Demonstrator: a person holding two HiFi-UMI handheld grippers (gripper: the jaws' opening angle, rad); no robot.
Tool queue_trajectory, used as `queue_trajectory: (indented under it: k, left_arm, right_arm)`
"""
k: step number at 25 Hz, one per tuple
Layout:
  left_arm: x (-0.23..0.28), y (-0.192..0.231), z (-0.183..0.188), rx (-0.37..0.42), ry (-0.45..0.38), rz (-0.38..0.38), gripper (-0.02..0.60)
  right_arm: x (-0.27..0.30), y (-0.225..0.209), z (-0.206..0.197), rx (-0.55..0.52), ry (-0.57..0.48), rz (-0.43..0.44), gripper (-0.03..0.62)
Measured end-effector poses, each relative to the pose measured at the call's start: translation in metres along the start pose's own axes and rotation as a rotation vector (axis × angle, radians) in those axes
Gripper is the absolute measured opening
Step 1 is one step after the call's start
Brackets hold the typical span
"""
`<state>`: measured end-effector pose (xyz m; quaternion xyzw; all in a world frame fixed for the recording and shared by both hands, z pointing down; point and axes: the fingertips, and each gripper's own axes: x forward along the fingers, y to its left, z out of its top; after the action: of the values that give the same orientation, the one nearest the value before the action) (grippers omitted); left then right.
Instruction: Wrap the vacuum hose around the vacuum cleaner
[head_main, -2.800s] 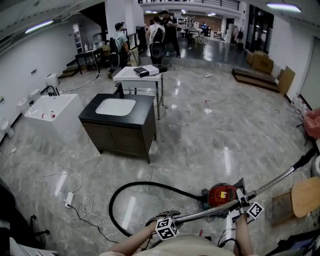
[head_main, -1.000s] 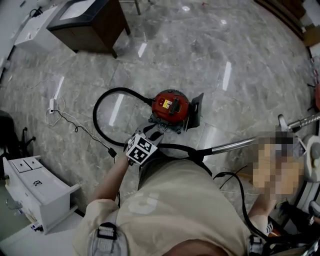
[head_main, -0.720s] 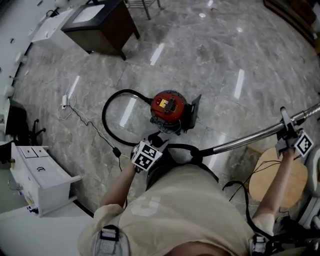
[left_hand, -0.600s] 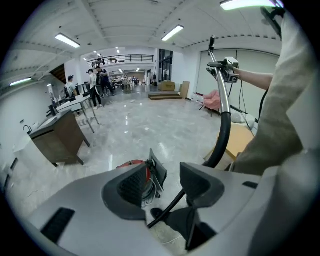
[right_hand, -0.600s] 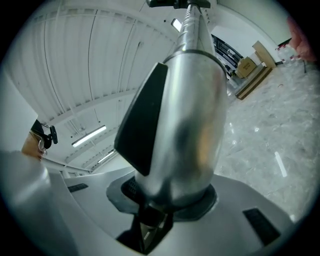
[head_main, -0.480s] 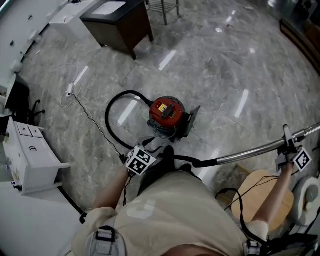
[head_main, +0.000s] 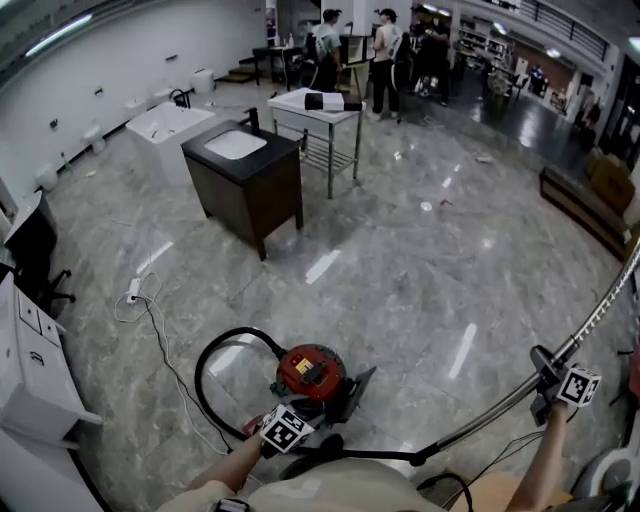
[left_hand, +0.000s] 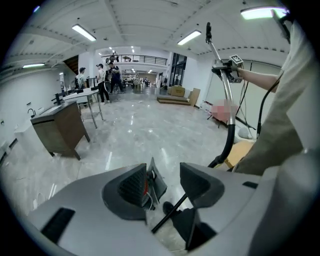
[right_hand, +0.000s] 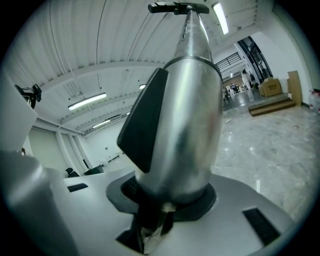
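The red vacuum cleaner (head_main: 310, 372) stands on the floor, its black hose (head_main: 208, 352) looping out to the left. My left gripper (head_main: 285, 428) hovers just in front of it, open (left_hand: 164, 185). Through the gap I see the vacuum (left_hand: 145, 186); a thin black line (left_hand: 170, 216) runs below the pads, and I cannot tell if it is hose or cord. My right gripper (head_main: 560, 385) is shut on the metal wand (head_main: 600, 315), which slants up to the right. Its jaws have just been opening slightly, with the wand (right_hand: 185, 125) still seated between them (right_hand: 170, 195).
A dark vanity cabinet (head_main: 245, 185) with a white basin, a white tub (head_main: 165, 128) and a white table (head_main: 320, 105) stand farther back, with people (head_main: 385, 45) beyond. A power strip (head_main: 133, 295) and cable lie left. White drawers (head_main: 25, 350) line the left edge. A wooden stool (left_hand: 241, 149) stands beside me.
The head view has swung up from the floor toward the room. My right gripper has lifted the wand so it slants steeply upward. My left gripper has shifted but stays near the vacuum.
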<state>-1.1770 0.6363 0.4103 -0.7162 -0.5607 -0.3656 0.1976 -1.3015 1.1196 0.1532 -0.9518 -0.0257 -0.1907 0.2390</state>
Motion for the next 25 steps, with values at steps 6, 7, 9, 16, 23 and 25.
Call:
queue_trajectory:
  k: [6,7,9,16,23,25]
  left_arm:
    - [0.024,0.003,0.045,0.057,-0.022,0.042,0.215]
    - [0.03,-0.001,0.049,0.042,-0.019,0.043,0.215]
    - [0.044,-0.009,0.055,0.025,-0.008,0.059,0.215]
    - [0.104,-0.053,0.122,-0.029,-0.015,0.173,0.215]
    - [0.151,-0.093,0.197,-0.128,-0.02,0.237,0.215]
    - [0.161,-0.086,0.204,-0.122,-0.02,0.248,0.215]
  right_arm:
    - [0.034,-0.011,0.047,-0.102,0.009,0.048,0.112]
    - [0.039,-0.02,0.053,-0.116,0.014,0.052,0.112]
    - [0.05,-0.039,0.065,-0.127,0.017,0.079,0.115]
    - [0.08,-0.099,0.116,-0.198,0.063,0.273,0.12]
    - [0.137,-0.15,0.169,-0.216,0.157,0.414,0.124]
    - [0.157,-0.156,0.172,-0.218,0.16,0.431,0.124]
